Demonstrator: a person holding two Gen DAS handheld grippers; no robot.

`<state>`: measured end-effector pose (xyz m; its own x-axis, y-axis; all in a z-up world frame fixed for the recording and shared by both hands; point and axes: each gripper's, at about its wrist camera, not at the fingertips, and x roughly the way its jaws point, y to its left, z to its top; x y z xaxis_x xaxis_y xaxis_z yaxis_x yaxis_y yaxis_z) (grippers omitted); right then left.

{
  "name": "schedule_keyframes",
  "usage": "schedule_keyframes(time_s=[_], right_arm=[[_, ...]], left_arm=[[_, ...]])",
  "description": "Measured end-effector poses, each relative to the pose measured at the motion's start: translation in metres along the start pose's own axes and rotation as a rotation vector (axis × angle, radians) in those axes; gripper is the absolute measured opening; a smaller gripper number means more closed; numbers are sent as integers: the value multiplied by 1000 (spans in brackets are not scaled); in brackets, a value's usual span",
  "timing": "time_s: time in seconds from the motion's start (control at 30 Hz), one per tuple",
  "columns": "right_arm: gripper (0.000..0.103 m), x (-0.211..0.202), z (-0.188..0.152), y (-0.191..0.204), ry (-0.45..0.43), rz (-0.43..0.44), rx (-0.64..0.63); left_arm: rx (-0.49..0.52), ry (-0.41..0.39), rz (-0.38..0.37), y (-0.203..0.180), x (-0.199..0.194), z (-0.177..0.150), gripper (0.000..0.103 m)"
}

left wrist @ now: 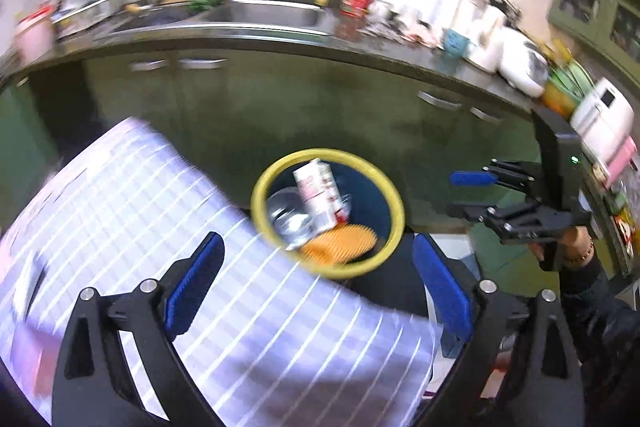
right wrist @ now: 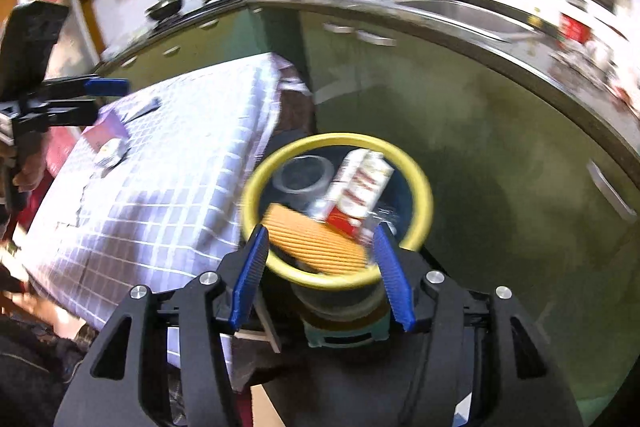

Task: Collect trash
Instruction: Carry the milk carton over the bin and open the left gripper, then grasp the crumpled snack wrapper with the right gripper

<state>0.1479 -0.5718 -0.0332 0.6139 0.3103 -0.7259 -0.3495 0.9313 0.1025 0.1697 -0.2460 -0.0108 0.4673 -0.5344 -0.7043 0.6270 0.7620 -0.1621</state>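
The left gripper [left wrist: 318, 283] stood spread wide and empty above the checked tablecloth [left wrist: 248, 327]. The right gripper [right wrist: 320, 259] was likewise released, grasping nothing, its blue pads framing the yellow-rimmed bin [right wrist: 424, 187] at frame centre. Inside lay a carton [right wrist: 360, 187], an orange ridged piece [right wrist: 312, 243] and clear plastic [right wrist: 304, 175].

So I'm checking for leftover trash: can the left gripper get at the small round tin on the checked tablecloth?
Probably yes. The left gripper is open and holds nothing, and the round tin lies exposed on the tablecloth beside a purple box, with nothing on top of it.
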Motion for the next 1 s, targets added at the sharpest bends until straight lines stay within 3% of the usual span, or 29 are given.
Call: schedule_keyframes(time_s=[0.23, 0.43, 0.5, 0.53, 0.73, 1.0], right_arm=[[56, 42, 43, 85, 36, 145, -176], [56, 102, 79, 189, 90, 269, -361], [60, 120, 83, 220, 104, 297, -409], [67, 132, 87, 243, 109, 321, -443], [85, 188, 99, 326, 136, 372, -569], [90, 242, 105, 370, 231, 378, -576]], left_arm=[[-161, -96, 177, 44, -93, -90, 94], [-329, -156, 288, 80, -147, -164, 94], [-372, -179, 325, 89, -162, -186, 94], [-393, -190, 341, 93, -168, -194, 94], [-490, -259, 365, 108, -192, -227, 94], [-508, -266, 360, 109, -198, -243, 94]])
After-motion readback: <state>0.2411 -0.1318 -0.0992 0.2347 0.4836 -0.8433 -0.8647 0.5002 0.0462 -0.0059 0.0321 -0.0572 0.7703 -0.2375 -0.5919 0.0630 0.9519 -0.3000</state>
